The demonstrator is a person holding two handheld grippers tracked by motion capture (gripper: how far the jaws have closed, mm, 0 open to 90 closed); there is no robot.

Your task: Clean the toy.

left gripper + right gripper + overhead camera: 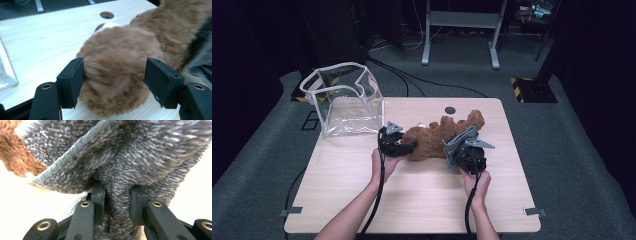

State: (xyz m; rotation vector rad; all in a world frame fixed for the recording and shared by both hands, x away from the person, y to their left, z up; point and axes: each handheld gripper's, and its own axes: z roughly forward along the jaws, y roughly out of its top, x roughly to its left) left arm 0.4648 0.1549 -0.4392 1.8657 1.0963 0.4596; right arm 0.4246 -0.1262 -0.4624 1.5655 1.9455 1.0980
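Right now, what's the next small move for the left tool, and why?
Probably close the left tool on the brown plush toy: its fluffy end sits between the open jaws, while the right tool already pinches the grey knit cloth.

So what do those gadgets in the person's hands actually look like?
Each hand-held gripper, the left one and the right one, is a black body with two jointed black jaws ending in flat rectangular pads, with brass-coloured rivets at the joints. A grey three-cornered plate sits on top, and a black cable trails back along each bare forearm.

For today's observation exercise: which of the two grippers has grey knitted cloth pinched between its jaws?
The right gripper, pinching grey cloth; the left gripper straddles brown plush.
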